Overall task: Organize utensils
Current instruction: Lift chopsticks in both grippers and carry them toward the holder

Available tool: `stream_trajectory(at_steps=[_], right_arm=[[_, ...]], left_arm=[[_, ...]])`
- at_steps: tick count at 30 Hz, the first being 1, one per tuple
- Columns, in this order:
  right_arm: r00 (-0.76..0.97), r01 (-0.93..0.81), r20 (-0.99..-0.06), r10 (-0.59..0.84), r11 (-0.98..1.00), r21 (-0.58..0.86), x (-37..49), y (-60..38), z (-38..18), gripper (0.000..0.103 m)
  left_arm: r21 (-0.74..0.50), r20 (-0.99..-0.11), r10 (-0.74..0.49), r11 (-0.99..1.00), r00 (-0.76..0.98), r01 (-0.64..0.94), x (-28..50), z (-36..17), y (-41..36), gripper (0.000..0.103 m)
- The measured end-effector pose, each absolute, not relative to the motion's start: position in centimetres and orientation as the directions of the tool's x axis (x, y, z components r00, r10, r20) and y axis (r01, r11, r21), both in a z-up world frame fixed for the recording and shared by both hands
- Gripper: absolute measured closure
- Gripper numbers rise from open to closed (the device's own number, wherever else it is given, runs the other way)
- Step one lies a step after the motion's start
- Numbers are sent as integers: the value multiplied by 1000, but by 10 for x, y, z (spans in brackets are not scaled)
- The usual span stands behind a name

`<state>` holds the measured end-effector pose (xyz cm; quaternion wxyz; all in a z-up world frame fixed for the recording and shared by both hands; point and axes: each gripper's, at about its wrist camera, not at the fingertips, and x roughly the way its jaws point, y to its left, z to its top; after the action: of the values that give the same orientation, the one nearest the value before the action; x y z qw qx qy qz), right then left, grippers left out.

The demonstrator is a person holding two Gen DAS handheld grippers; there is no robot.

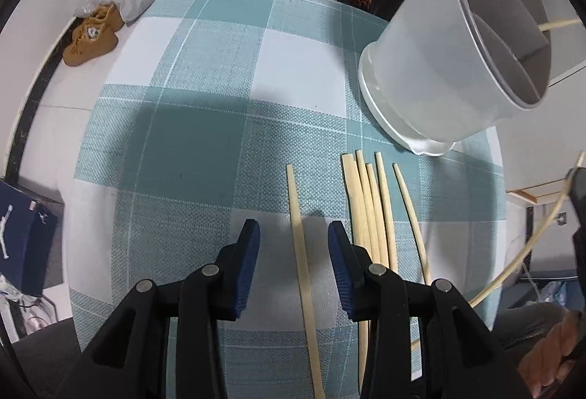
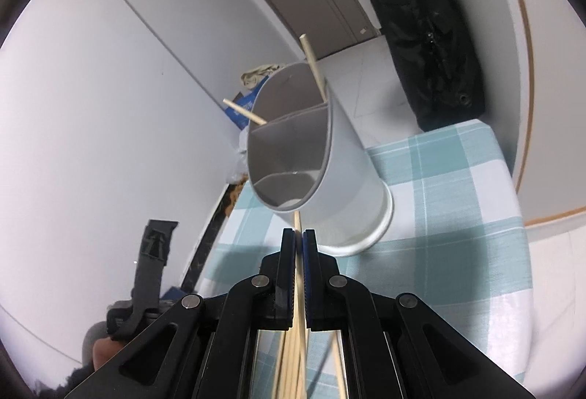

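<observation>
Nearest in the right wrist view, the right gripper (image 2: pixel 299 239) has its fingers pressed together on a single chopstick (image 2: pixel 297 221), whose tip pokes up just past the pads, aimed at the rim of the utensil holder (image 2: pixel 351 164). The grip sits close to the stick's end, so I judge most of its length hangs behind the jaws; a thin round stick pinched this way could swivel or slide as it is tilted toward the opening.

In the left wrist view, the left gripper (image 1: pixel 293 234) hangs over the table with its fingers partly spread and pinching nothing. One loose chopstick (image 1: pixel 297 234) lies on the checked tablecloth (image 1: pixel 205 128) in the gap between the pads, untouched. Just to its right lies a bundle of chopsticks (image 1: pixel 370 204), tips fanned toward the holder.

Farther off, the grey holder stands on its white base near the table's far corner, divided into compartments. Two chopsticks (image 2: pixel 314 63) already lean out of the rear compartments at slack angles.

The risks, as I read them: the held stick may strike the rim or a divider and skid off, or knock the leaning pair. The holder is tall and stands near the edge, so a sideways push might tip it. The left fingers, closing on the flat stick, could roll it away.
</observation>
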<state>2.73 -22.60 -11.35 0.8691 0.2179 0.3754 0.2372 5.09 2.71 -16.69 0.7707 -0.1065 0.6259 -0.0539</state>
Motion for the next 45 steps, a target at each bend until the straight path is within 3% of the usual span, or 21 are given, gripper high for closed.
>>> stream_trajectory(at_steps=[3, 5, 8, 19, 34, 45], right_arm=[[617, -247, -531, 580, 784, 569, 26, -232, -112, 100], [626, -248, -522, 579, 783, 570, 26, -235, -110, 100], [632, -255, -518, 576, 786, 563, 26, -236, -110, 100], [663, -276, -491, 565, 794, 541, 22, -239, -103, 100], [713, -354, -442, 544, 824, 443, 4, -226, -85, 100], [737, -367, -436, 517, 847, 385, -5, -212, -80, 100]], left_arm=[[-140, -969, -129, 989, 210, -37, 49, -166, 16, 79], [-69, -974, -63, 997, 216, -22, 48, -167, 8, 94], [-48, -974, -41, 999, 222, -26, 48, -167, 7, 100], [-92, -942, -71, 995, 328, -48, 48, -146, 12, 101], [-138, -754, -107, 990, 648, 3, 13, -66, 13, 101], [-130, -714, -147, 989, 685, 77, 8, -46, 8, 101]])
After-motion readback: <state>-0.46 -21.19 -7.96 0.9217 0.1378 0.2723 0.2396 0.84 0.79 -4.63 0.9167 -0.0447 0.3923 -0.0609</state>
